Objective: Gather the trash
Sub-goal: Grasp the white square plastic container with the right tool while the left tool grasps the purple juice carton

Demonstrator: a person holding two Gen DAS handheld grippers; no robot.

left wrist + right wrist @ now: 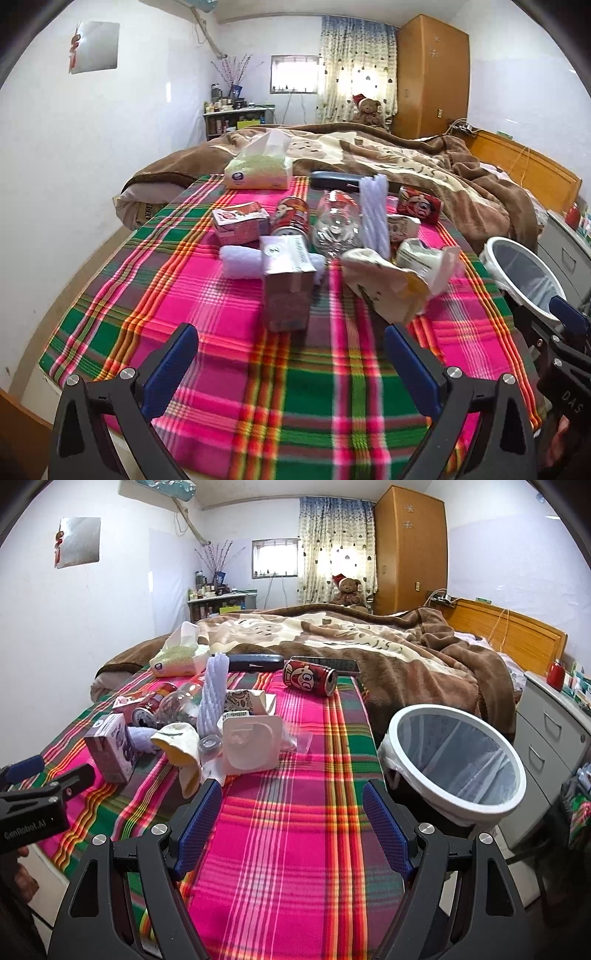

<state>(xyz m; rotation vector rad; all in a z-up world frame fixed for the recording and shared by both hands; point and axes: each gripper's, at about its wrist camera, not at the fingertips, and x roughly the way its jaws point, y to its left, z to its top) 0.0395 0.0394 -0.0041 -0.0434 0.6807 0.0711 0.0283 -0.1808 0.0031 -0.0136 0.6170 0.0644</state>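
Trash lies in a pile on a plaid cloth [229, 332]: a purple drink carton [286, 284], a pink carton [240, 221], a red can [290, 218], a crumpled paper cup [384, 284] and a clear plastic bottle [336, 225]. Another red can [308, 675] lies apart near the blanket. A white lidded cup [251, 744] lies on its side. A white bin [458, 757] with a liner stands right of the bed. My left gripper [290, 349] is open just short of the purple carton. My right gripper [291, 812] is open over bare cloth, left of the bin.
A tissue pack [258, 171], a dark glasses case [334, 181], a remote [338, 664] and a ribbed white candle [375, 214] also lie on the cloth. A brown blanket [369, 638] covers the bed behind. A grey drawer unit [550, 723] stands right of the bin.
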